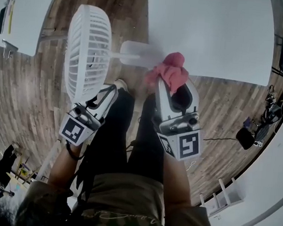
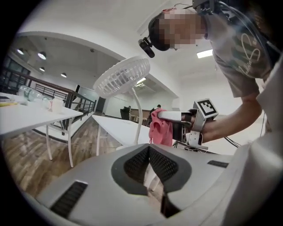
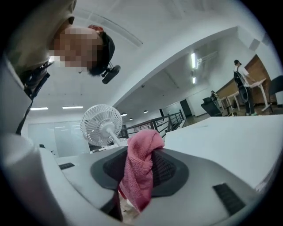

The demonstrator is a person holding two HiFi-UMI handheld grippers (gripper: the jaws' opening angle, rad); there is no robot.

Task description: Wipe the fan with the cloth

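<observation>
A white fan [image 1: 88,51] stands with its round base [image 1: 137,50] on the near edge of a white table [image 1: 222,33], its grille head leaning out to the left. It also shows as the fan [image 2: 121,77] and the fan [image 3: 101,124] in the gripper views. My right gripper [image 1: 169,84] is shut on a pink cloth [image 1: 170,70], held beside the base. The cloth [image 3: 139,172] hangs bunched between the pads. My left gripper [image 1: 115,87] is shut and empty, just below the grille's near rim. Its jaw tips meet in the left gripper view [image 2: 149,149].
The person's legs stand under both grippers on a wood floor. A second white table [image 1: 21,21] is at the far left. Cables and a black device [image 1: 247,138] lie on the floor to the right. A person [image 3: 242,86] stands far off.
</observation>
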